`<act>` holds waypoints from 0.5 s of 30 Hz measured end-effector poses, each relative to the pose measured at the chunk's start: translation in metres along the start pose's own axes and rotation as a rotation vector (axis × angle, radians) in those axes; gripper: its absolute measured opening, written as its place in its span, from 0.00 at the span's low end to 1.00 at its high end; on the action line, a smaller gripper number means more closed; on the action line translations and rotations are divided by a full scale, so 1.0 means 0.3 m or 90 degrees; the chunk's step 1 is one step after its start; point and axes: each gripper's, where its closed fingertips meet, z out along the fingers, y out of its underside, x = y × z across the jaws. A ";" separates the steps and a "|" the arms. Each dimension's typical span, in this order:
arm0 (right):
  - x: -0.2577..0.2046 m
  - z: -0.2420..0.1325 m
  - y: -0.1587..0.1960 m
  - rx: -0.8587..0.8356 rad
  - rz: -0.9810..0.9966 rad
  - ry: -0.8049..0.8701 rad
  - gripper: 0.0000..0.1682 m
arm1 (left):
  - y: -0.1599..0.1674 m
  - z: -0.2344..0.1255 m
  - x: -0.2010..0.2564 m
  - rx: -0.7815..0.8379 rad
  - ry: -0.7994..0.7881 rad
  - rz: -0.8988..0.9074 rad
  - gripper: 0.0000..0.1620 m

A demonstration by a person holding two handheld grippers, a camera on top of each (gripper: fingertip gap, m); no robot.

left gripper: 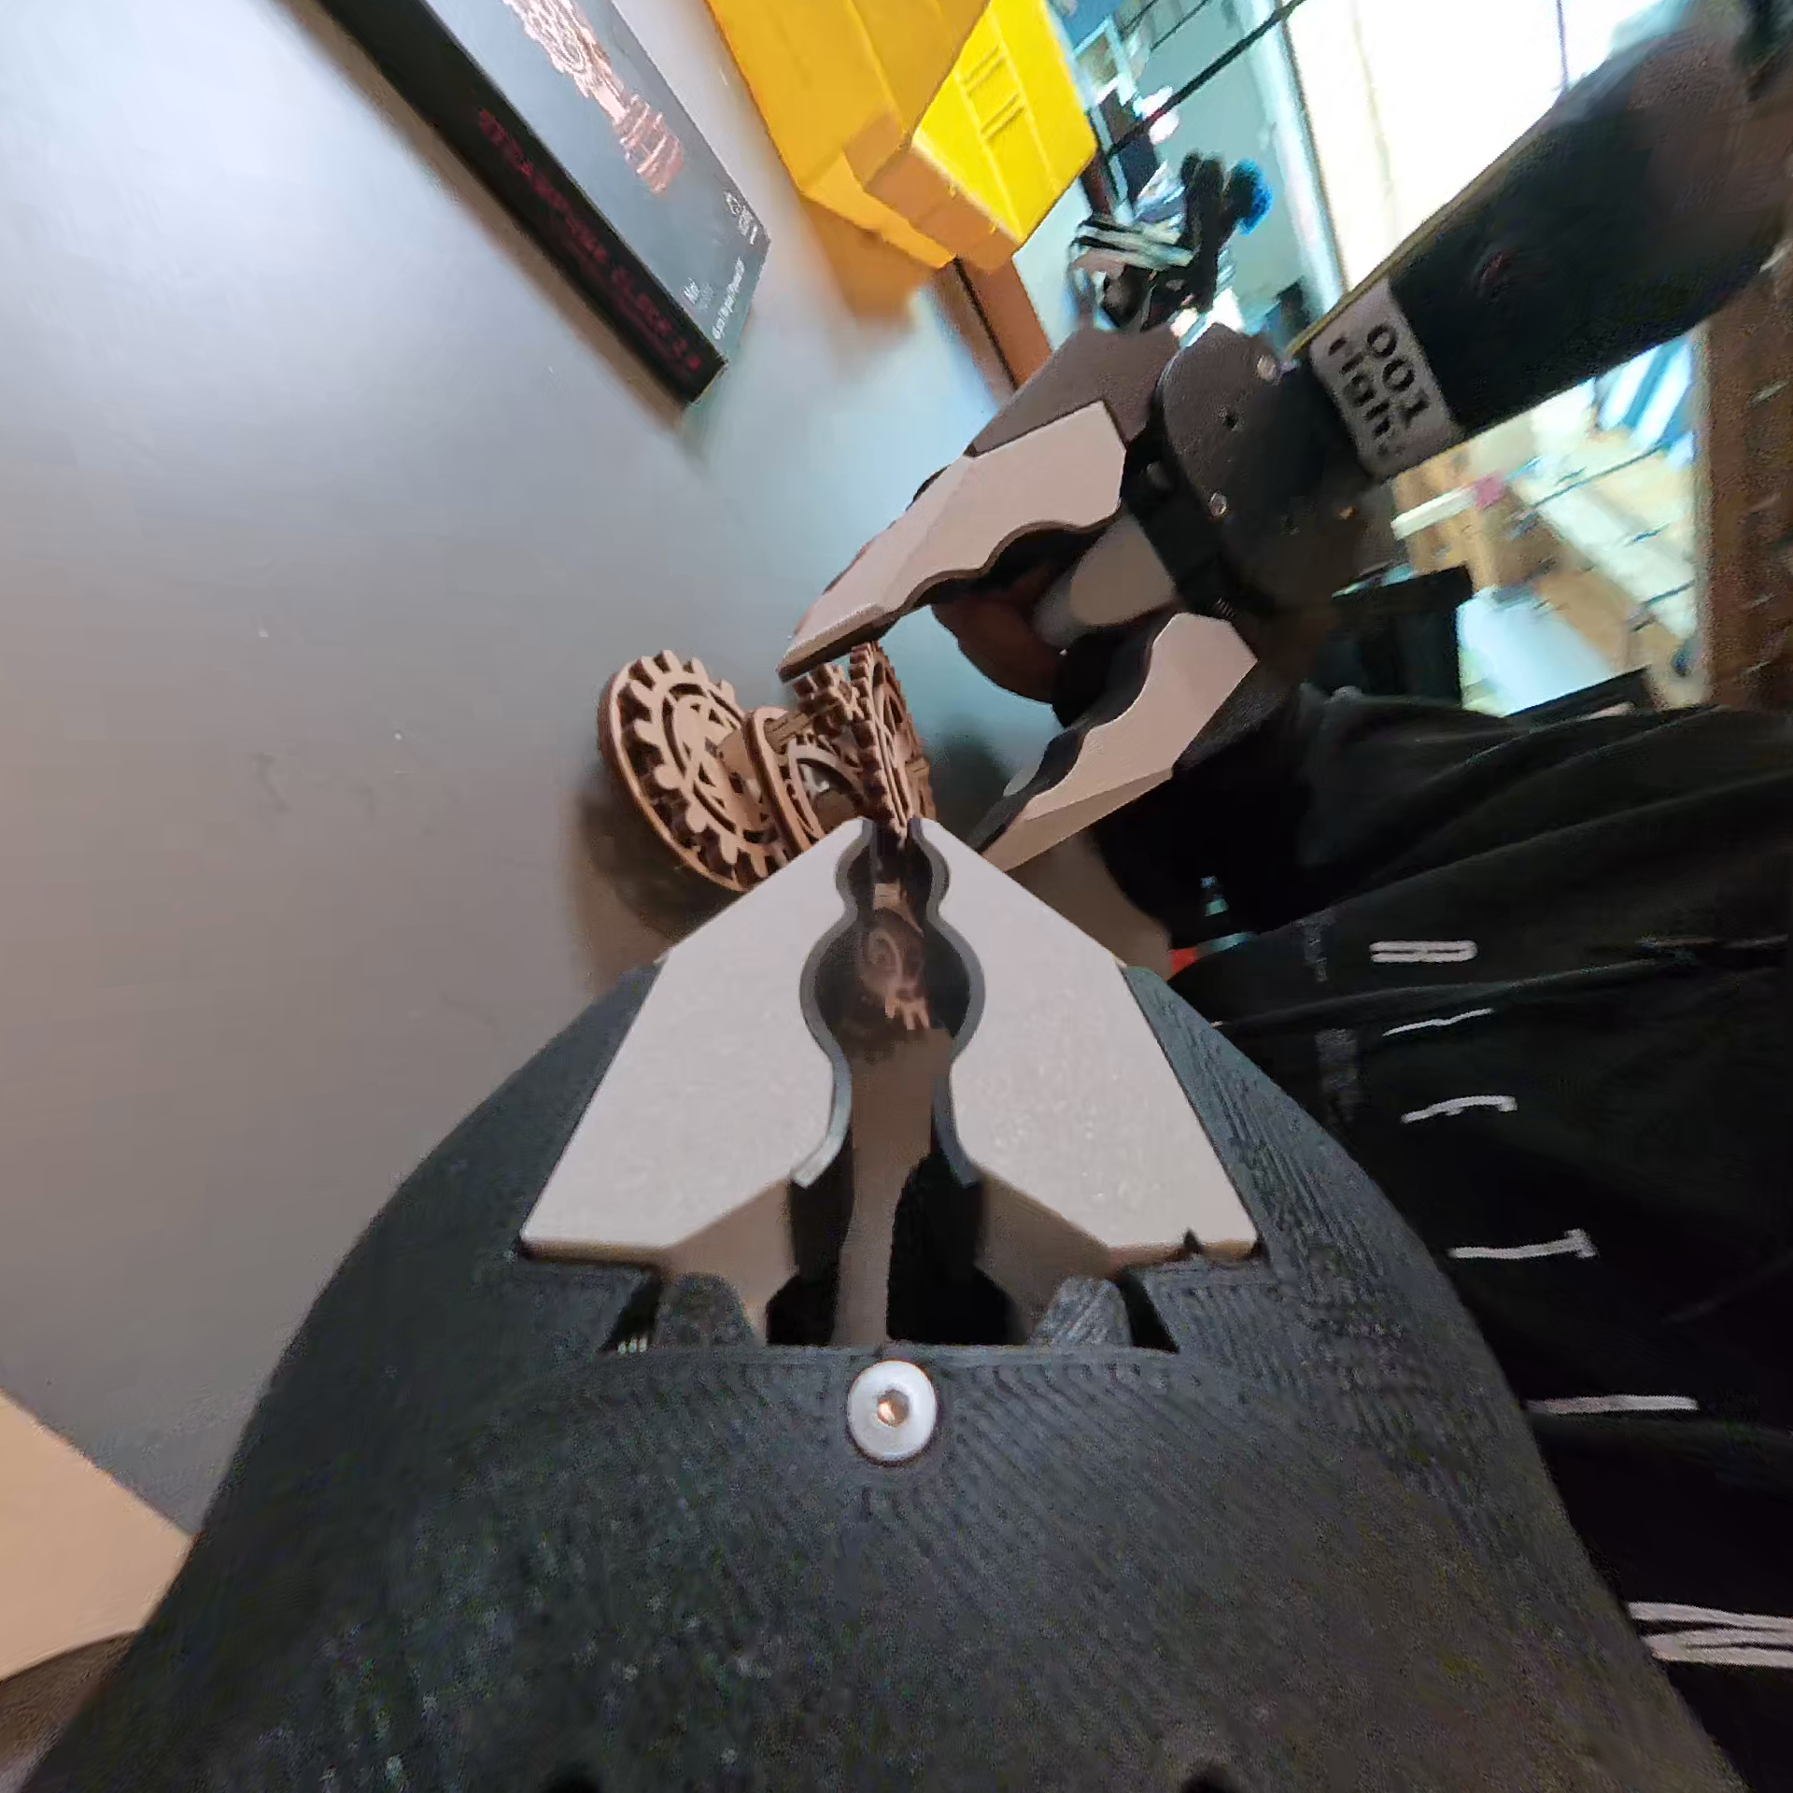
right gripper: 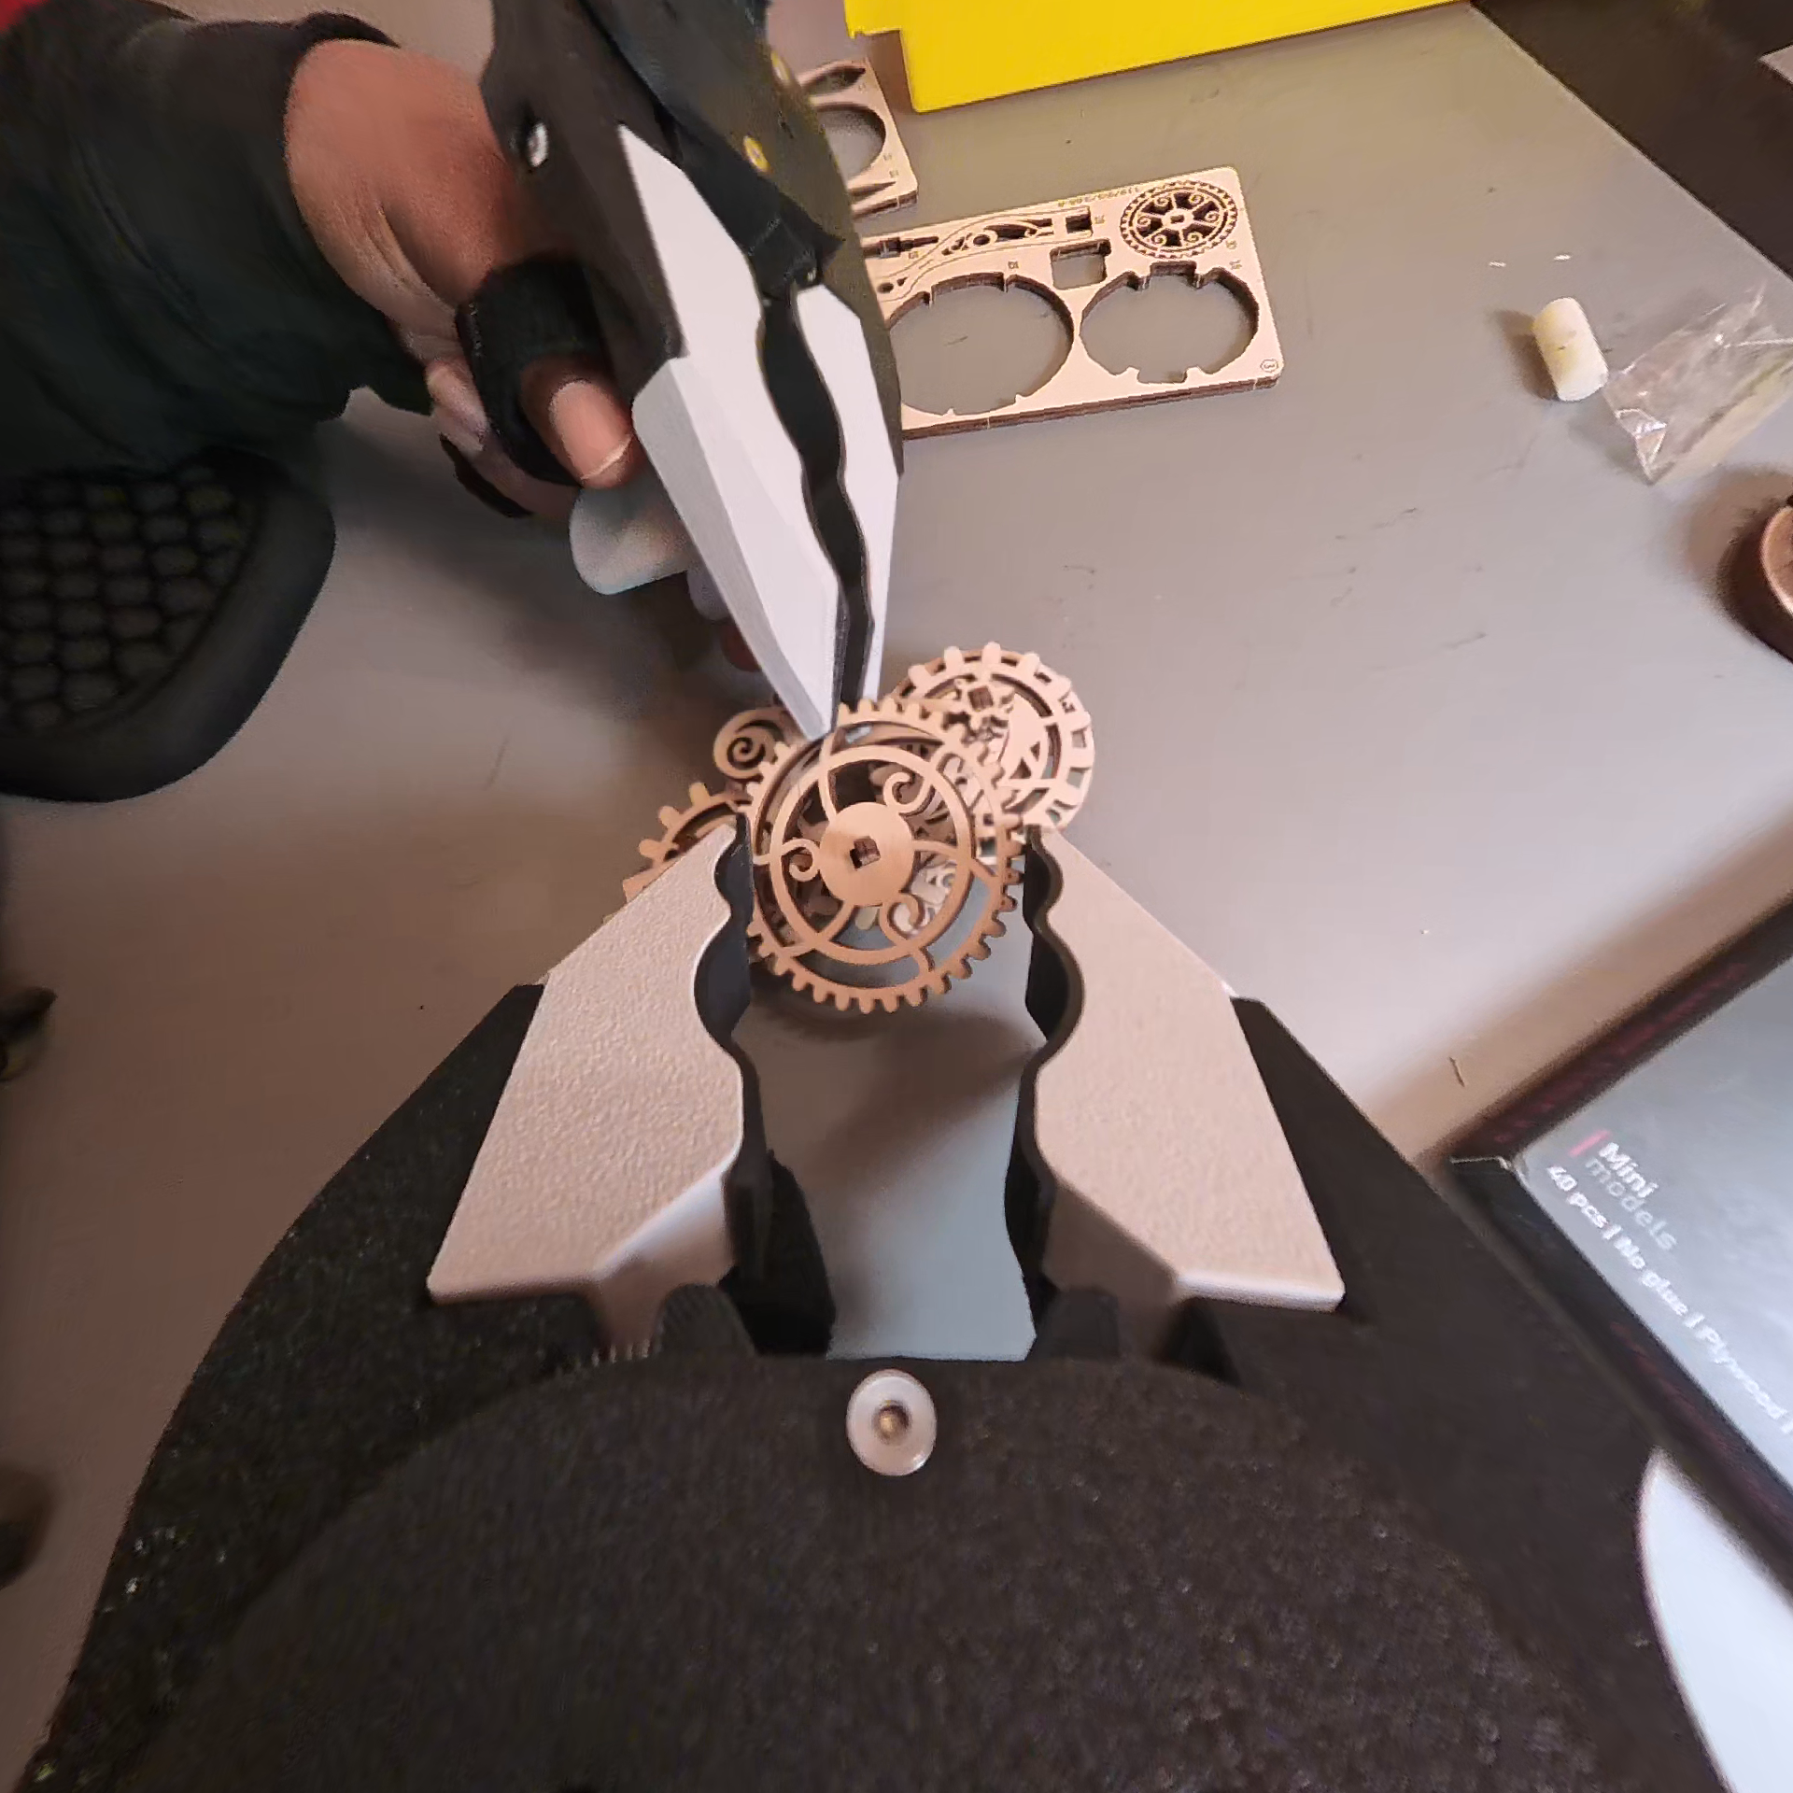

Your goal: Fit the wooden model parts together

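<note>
A small wooden gear model (right gripper: 863, 859) stands on the grey table (right gripper: 1358, 679), with a large spoked gear in front and another gear (right gripper: 1038, 747) behind it. My right gripper (right gripper: 885, 849) is open, its jaws on either side of the front gear, close to its rim. My left gripper (right gripper: 844, 713) comes down from the upper left and is shut on the top edge of the model. In the left wrist view my left gripper (left gripper: 893, 834) pinches a thin wooden edge of the model (left gripper: 679, 747), and the open right gripper (left gripper: 897, 762) straddles it from the right.
A punched-out wooden parts sheet (right gripper: 1067, 320) lies behind the model. A yellow bin (right gripper: 1116, 48) stands at the back. A black box (right gripper: 1649, 1261) lies front right. A small white cylinder (right gripper: 1564, 349) and a clear plastic bag (right gripper: 1708, 378) lie at right. A person's hand (right gripper: 417, 243) holds the left gripper. The grippers are tip to tip, or close to it. From either gripper's tips it is about 20 centimeters to the small white cylinder (right gripper: 1564, 349).
</note>
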 end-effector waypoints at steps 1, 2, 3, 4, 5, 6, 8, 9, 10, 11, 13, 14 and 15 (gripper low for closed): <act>0.000 0.000 0.000 0.001 0.002 -0.002 0.32 | -0.003 -0.001 -0.001 0.007 0.012 -0.023 0.02; -0.001 0.000 0.001 0.001 0.005 -0.004 0.32 | -0.004 -0.002 0.000 0.013 0.023 -0.042 0.02; -0.003 0.000 0.002 0.001 0.008 -0.007 0.33 | -0.007 -0.003 0.004 0.018 0.038 -0.061 0.01; -0.004 0.000 0.002 0.002 0.009 -0.009 0.33 | -0.010 -0.003 0.008 0.025 0.051 -0.079 0.01; -0.004 0.001 0.003 0.002 0.010 -0.010 0.33 | -0.014 -0.004 0.009 0.031 0.060 -0.094 0.01; -0.004 0.001 0.003 0.003 0.009 -0.010 0.33 | -0.015 -0.004 0.008 0.035 0.064 -0.108 0.01; -0.006 0.000 0.000 0.006 0.004 -0.011 0.35 | -0.014 -0.005 0.004 0.039 0.072 -0.135 0.00; -0.005 -0.002 -0.003 0.008 0.000 -0.008 0.35 | -0.014 -0.006 0.006 0.044 0.080 -0.150 0.01; -0.002 -0.005 -0.005 0.010 -0.006 -0.003 0.36 | -0.015 -0.007 0.008 0.047 0.087 -0.164 0.01; 0.000 -0.007 -0.006 0.011 -0.015 0.002 0.36 | -0.016 -0.007 0.008 0.051 0.091 -0.176 0.01; -0.001 -0.014 -0.014 0.019 -0.035 0.010 0.37 | -0.016 -0.009 0.005 0.057 0.093 -0.196 0.01; -0.007 -0.017 -0.017 0.022 -0.049 0.009 0.37 | -0.015 -0.009 0.005 0.058 0.095 -0.206 0.01; -0.011 -0.020 -0.017 0.022 -0.064 0.010 0.38 | -0.014 -0.009 0.005 0.059 0.098 -0.216 0.01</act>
